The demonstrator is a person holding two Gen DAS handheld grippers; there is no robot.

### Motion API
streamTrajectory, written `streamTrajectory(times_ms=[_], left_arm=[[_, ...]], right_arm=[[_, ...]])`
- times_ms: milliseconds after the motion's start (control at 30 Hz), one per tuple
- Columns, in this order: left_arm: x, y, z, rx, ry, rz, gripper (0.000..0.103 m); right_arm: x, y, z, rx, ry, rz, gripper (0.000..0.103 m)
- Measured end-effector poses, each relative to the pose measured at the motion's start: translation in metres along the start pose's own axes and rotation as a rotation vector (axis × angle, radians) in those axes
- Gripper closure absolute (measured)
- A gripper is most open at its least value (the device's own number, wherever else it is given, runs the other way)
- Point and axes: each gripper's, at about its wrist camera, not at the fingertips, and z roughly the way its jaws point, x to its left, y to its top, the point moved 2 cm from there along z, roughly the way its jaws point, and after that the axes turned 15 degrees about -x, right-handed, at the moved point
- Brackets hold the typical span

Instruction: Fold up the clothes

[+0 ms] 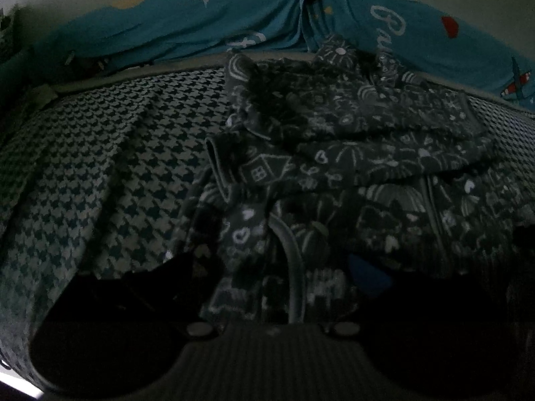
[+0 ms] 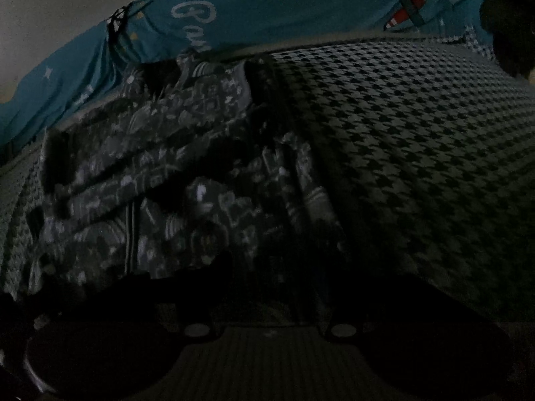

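Two dim fisheye views look down over a bed spread with a houndstooth cover (image 1: 100, 167), and on it lies a dark garment (image 1: 334, 167) printed with pale doodles of hearts, houses and flowers. In the left wrist view the garment fills the centre and right of the frame, with a folded part stacked across its upper portion and a grey-edged seam running down toward the bottom centre. The left claw (image 1: 271, 267) shows as two black shapes at the lower left and lower right of the frame; its fingers stand apart, with the garment's near edge lying between them, and the dimness hides whether any pad touches the cloth. In the right wrist view the same garment occupies the left and centre, while the cover takes up the right side. The right claw (image 2: 277, 277) sits low in the frame, its jaws opening, with the garment's dark near edge between them and no clear press on it. A blue sheet (image 1: 200, 23) with stars, white lettering and a red-and-white aeroplane hangs across the top of both views.
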Motion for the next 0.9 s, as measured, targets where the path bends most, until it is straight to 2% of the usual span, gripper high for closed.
streamTrajectory(times_ms=[167, 367, 900], left_arm=[[0.000, -0.005, -0.008, -0.009, 0.010, 0.011, 0.000], [0.003, -0.014, 0.000, 0.034, -0.001, -0.007, 0.000], [0.005, -0.017, 0.001, 0.024, -0.007, -0.017, 0.000]], right_arm=[[0.002, -0.006, -0.003, -0.010, -0.004, -0.025, 0.048], [0.001, -0.010, 0.000, -0.011, -0.003, -0.030, 0.046], [0.001, -0.018, -0.004, -0.052, 0.003, -0.045, 0.045]])
